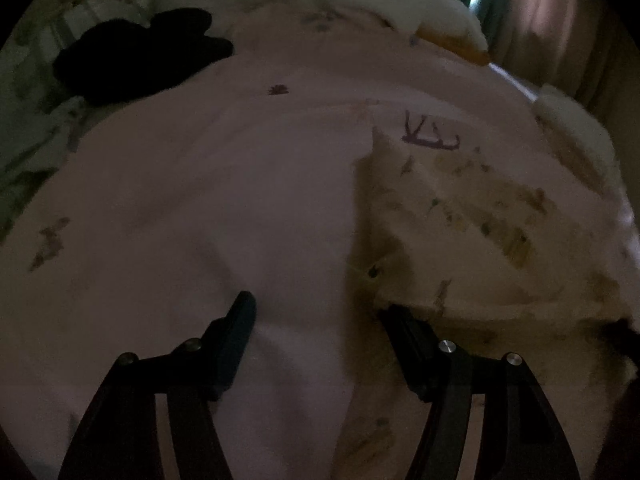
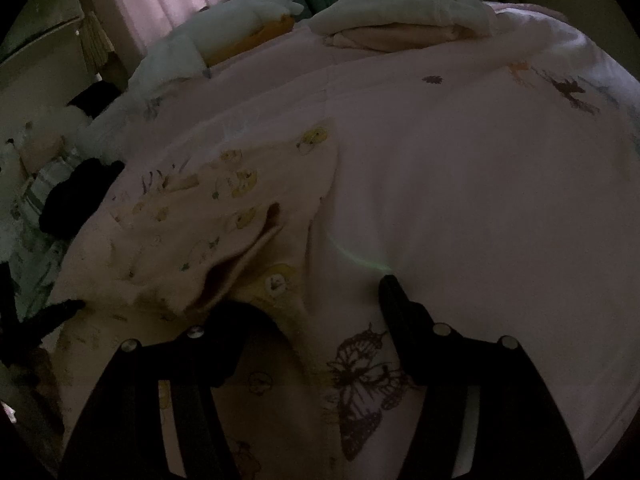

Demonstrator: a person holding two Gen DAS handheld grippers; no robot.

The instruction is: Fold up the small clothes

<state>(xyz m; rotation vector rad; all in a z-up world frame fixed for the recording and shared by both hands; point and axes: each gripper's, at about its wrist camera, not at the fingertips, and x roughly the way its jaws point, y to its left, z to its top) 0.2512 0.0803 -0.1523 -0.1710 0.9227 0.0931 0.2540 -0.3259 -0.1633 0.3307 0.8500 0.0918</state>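
Bed (image 1: 168, 208): pink cover with small dark prints, serving as the work area. Room is dim.

Printed garment (image 2: 208, 216): small, cream, with a yellow animal pattern. It lies flat but rumpled on the cover, one edge turned up; in the left view it sits at four o'clock, in the right view at nine to ten o'clock. Fold looks barely begun, if at all.

Folded stack (image 2: 404, 12): pale pieces piled neatly at twelve o'clock, far edge of the bed. Judged finished.

Black garment (image 1: 136, 56): heaped at ten o'clock, unfolded; apparently still to do.

Left gripper (image 1: 316, 312): fingers wide, nothing between them; right finger at the garment's near corner.

Right gripper (image 2: 308, 292): fingers wide, empty; left fingertip hidden beneath the lifted edge.
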